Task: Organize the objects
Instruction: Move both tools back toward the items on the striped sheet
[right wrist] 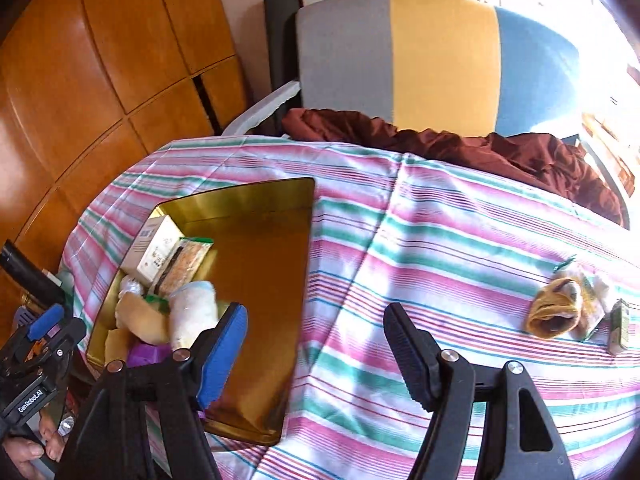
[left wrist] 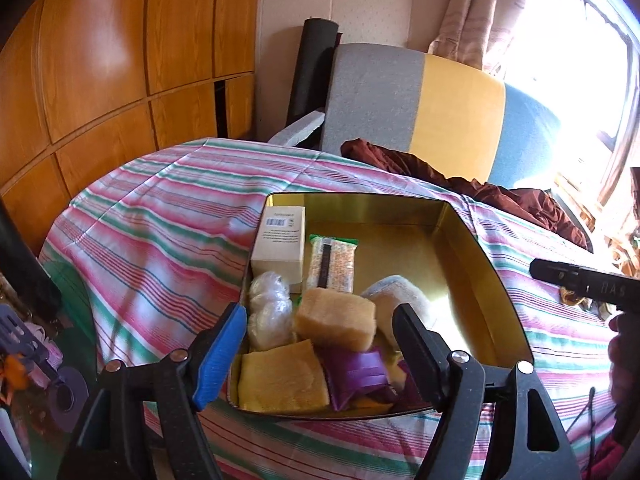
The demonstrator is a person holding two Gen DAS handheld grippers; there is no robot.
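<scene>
A gold tin box (left wrist: 472,240) (right wrist: 256,264) sits on the striped cloth. It holds a white carton (left wrist: 280,240), a snack packet (left wrist: 332,264), a wrapped white bundle (left wrist: 268,312), tan sponges (left wrist: 336,316), a purple item (left wrist: 360,372) and a pale roll (right wrist: 192,312). My left gripper (left wrist: 316,344) is open and empty above the box's near end. My right gripper (right wrist: 316,344) is open and empty over the box's right rim. A yellow cloth (right wrist: 554,312) and small packets (right wrist: 618,328) lie on the cloth at the right.
The striped cloth (right wrist: 440,240) covers the table. A dark red fabric (right wrist: 500,152) lies at the far edge before a grey, yellow and blue chair (right wrist: 400,60). A wooden wardrobe (left wrist: 100,60) stands at the left. Clutter (left wrist: 32,360) sits off the left edge.
</scene>
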